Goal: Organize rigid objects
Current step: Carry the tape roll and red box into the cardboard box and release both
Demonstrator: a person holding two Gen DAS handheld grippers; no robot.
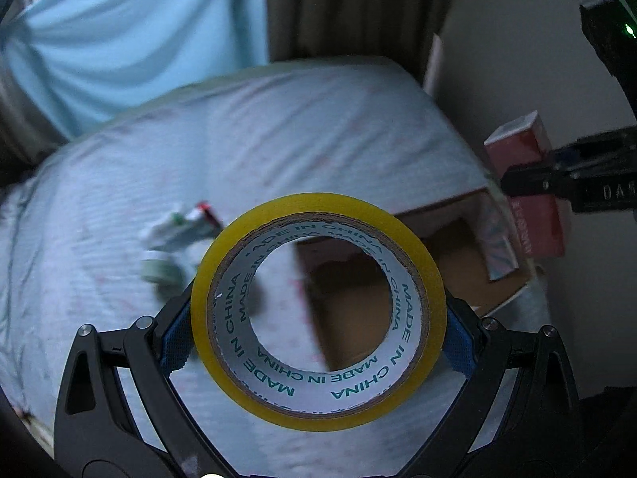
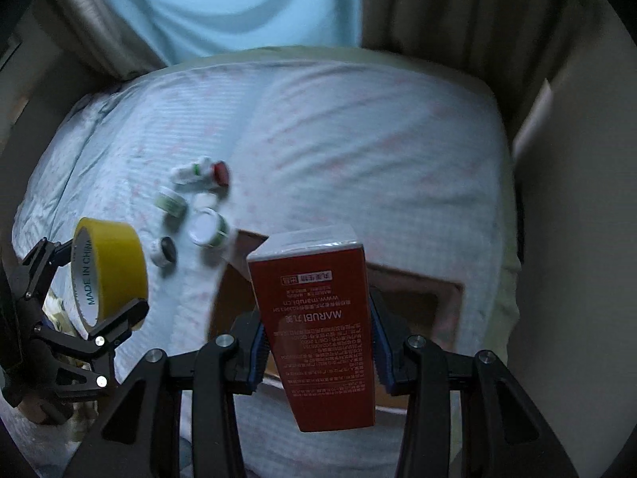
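My left gripper (image 1: pixel 318 334) is shut on a roll of yellow tape (image 1: pixel 318 310), held up over the bed with its hole facing the camera. The same tape roll (image 2: pixel 107 263) and left gripper (image 2: pixel 95 275) show at the left of the right wrist view. My right gripper (image 2: pixel 316 342) is shut on a red carton (image 2: pixel 314 326) printed with white text, held above an open cardboard box (image 2: pixel 418 302). In the left wrist view the red carton (image 1: pixel 529 183) and right gripper (image 1: pixel 529 183) hang at the right, over the cardboard box (image 1: pixel 458 247).
Several small jars and bottles (image 2: pixel 199 207) lie scattered on the pale blue bedsheet (image 2: pixel 358 139); they appear blurred as jars (image 1: pixel 175 239) in the left wrist view. A patterned packet (image 1: pixel 497 239) stands inside the box. Curtains (image 2: pixel 458 8) hang behind the bed, a wall at right.
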